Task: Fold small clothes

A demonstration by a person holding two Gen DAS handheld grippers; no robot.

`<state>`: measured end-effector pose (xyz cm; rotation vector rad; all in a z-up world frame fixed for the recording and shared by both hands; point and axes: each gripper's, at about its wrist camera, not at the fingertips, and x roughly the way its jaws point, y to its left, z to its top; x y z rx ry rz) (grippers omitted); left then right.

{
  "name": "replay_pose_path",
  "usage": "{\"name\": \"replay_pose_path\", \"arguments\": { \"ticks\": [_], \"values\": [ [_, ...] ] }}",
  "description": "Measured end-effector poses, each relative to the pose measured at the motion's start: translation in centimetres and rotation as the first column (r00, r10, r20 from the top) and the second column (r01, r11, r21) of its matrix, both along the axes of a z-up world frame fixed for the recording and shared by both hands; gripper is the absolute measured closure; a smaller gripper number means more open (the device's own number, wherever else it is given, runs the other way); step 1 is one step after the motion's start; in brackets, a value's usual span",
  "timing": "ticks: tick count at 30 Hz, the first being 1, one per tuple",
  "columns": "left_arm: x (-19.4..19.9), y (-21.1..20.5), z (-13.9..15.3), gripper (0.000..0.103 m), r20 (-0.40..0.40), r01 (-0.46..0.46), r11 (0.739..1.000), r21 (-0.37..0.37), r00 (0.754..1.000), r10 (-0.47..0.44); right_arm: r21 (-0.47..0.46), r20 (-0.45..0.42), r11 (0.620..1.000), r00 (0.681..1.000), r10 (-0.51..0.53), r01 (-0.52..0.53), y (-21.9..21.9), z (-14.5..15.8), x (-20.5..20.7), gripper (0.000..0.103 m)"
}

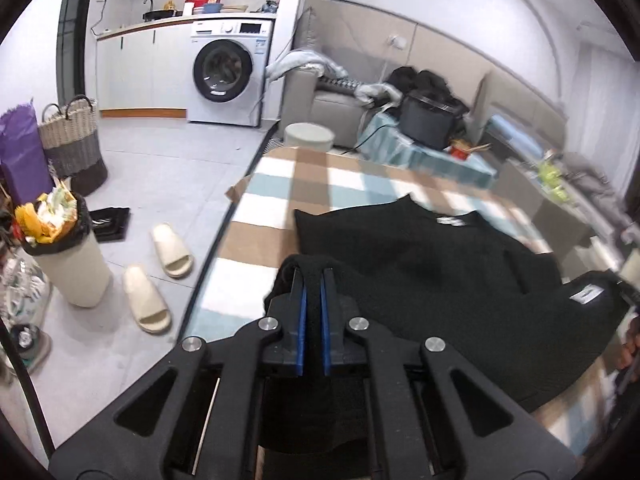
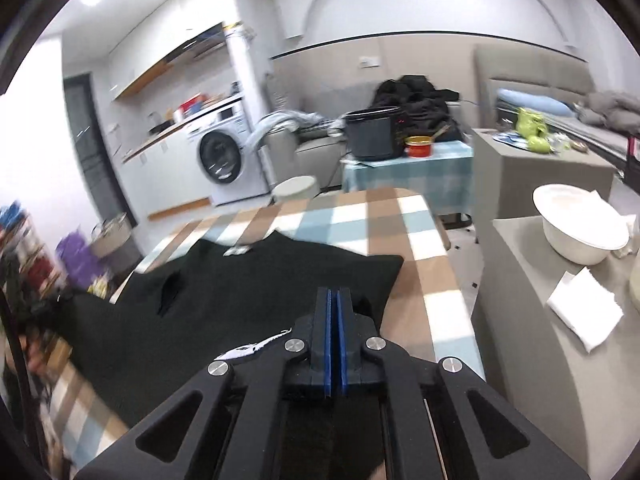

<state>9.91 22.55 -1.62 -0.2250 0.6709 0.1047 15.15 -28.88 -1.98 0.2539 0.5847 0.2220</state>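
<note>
From the left wrist, the left tongs [image 1: 314, 276] pinch a bunched fold of the black garment [image 1: 420, 264], which sprawls across the checked worktop [image 1: 260, 208].

From the right wrist, the right tongs [image 2: 333, 294] are clamped on the garment's near edge, over the same worktop.

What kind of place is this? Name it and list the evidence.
Probably a small studio apartment: a washing machine built under a kitchen counter, a grey sofa, and a bed share one room.
</note>
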Motion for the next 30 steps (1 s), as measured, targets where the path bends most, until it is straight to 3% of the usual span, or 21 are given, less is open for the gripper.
{"name": "replay_pose_path", "arguments": {
  "ticks": [2, 6, 9, 11, 13, 20, 23, 30],
  "values": [
    [1.8, 0.2, -1.6, 0.1, -0.065, 0.0, 1.0, -0.001, 0.998, 0.0, -0.026, -0.047, 0.999, 0.998, -0.048, 0.047, 0.4, -0.9, 1.7, 0.1],
    [2.0, 0.7, -3.9, 0.096, -0.129, 0.006, 0.999, -0.051, 0.992, -0.013, 0.048, -0.184, 0.999, 0.982, 0.033, -0.025, 0.2, -3.6, 2.9, 0.098],
    [1.6, 0.8, -5.1, 0.078, -0.141, 0.016, 0.998, -0.058, 0.99, -0.024, 0.072, -0.242, 0.997, 0.969, 0.057, -0.04, -0.6, -4.9, 2.3, 0.088],
    [1.2, 1.0, -5.7, 0.061, -0.159, 0.011, 0.997, -0.071, 0.987, -0.022, 0.091, -0.252, 0.995, 0.966, 0.06, -0.038, -1.4, -5.3, 1.7, 0.077],
    [0.8, 1.0, -6.4, 0.061, -0.167, 0.015, 0.996, -0.088, 0.986, -0.029, 0.118, -0.259, 0.992, 0.963, 0.071, -0.041, -2.0, -5.5, 1.3, 0.068],
    [0.2, 0.1, -7.6, 0.062, -0.187, 0.023, 0.998, -0.065, 0.982, -0.035, 0.065, -0.321, 0.992, 0.939, 0.124, -0.109, -0.3, -7.1, 0.6, 0.067],
    [-0.3, 0.3, -7.7, 0.073, -0.187, 0.014, 0.997, -0.072, 0.982, -0.028, 0.052, -0.306, 0.992, 0.943, 0.129, -0.119, 0.1, -7.0, -0.2, 0.067],
    [-1.1, -0.3, -7.3, 0.074, -0.185, 0.025, 0.998, -0.053, 0.982, -0.035, 0.047, -0.282, 0.993, 0.953, 0.116, -0.107, 0.5, -6.4, -1.3, 0.067]
  ]
}}
